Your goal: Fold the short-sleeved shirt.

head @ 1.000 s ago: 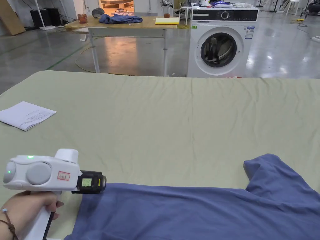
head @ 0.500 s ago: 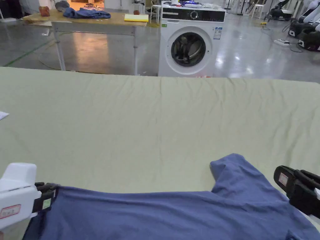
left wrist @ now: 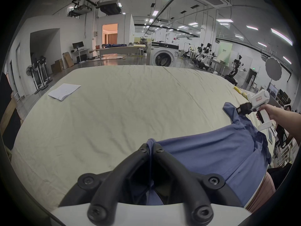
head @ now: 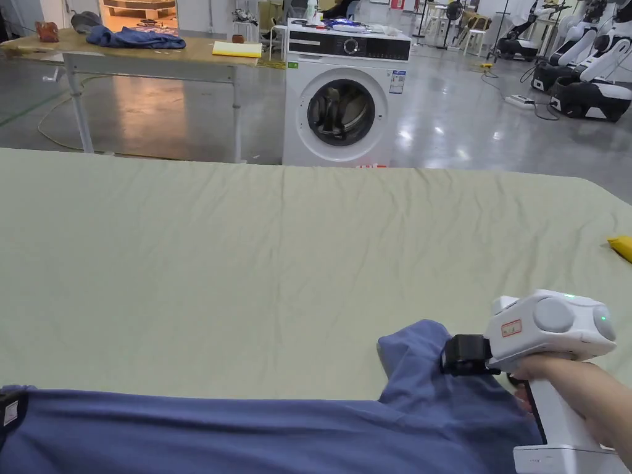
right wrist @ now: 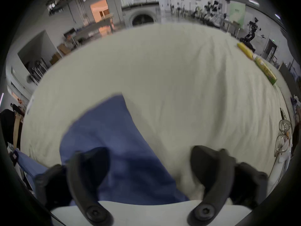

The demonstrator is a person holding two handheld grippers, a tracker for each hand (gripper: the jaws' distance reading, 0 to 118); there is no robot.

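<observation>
- Where the head view looks down, we see a pale green sheet [head: 259, 259] spread wide across most of the frame, wrinkled, with grey floor beyond it along the top.
- We find the shirt [head: 247, 435], blue, lying along the bottom edge of the head view, stretched from the lower left corner to the lower right, with one sleeve [head: 413, 352] poking up right of centre.
- A washer [head: 342, 102] stands at upper centre of the head view, and a table [head: 142, 55] with blue cloth on it sits at upper left.
- We see the right gripper [head: 460, 356] at lower right of the head view, held by a hand [head: 555, 373], its black tip at the sleeve; in the right gripper view its jaws stand wide apart, the left one over blue cloth, the right one over the sheet, the picture blurred.
- In the left gripper view, the left gripper [left wrist: 150, 149] at bottom centre has its jaws together, clamped on the shirt's edge, the cloth pinched between the tips.
- A white paper [left wrist: 64, 91] lies at middle left of the left gripper view.
- A yellow packet [head: 620, 247] lies at the right edge of the head view.
</observation>
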